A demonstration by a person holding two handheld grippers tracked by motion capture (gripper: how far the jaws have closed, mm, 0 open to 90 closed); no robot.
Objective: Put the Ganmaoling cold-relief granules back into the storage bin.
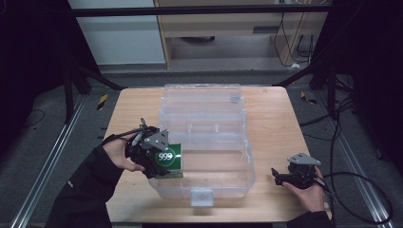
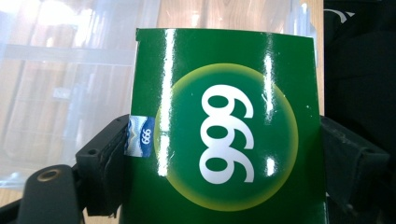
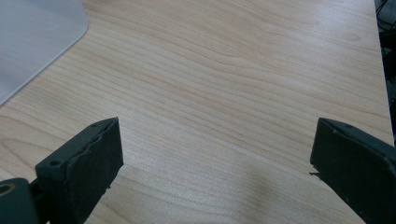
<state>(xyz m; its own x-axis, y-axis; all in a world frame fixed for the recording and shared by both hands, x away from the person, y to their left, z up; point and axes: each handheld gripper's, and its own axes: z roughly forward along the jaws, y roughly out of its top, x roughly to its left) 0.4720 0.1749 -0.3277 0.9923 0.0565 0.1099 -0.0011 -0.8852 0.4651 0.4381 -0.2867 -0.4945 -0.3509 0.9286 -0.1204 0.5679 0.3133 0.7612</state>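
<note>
Pale wood-grain bench (image 1: 275,123) on dark floor, black frame rails either side, cabinet and cables at back

Item 1: clear plastic storage box (image 1: 204,156), rectangular, lid hinged open toward far side, latch tab at near wall; sits mid-bench

Item 2: glossy green cardboard carton w/ white "999" in yellow-ringed circle (image 1: 170,159); held at box's near-left corner, at the rim, off the bench. In left gripper view carton (image 2: 224,126) is clamped upright between both jaws, small blue-white "999" label at its left edge beside the jaw pad

Item 3: left tool (image 1: 154,156), black w/ grey three-cornered plate, in person's left hand (image 1: 119,154); jaws closed onto carton's two sides

Item 4: right tool (image 1: 280,176), same type, in right hand (image 1: 309,192) at near-right of bench, well apart from box; jaws spread wide, nothing between them, bare wood below (image 3: 215,154); box corner at upper left of right gripper view
</note>
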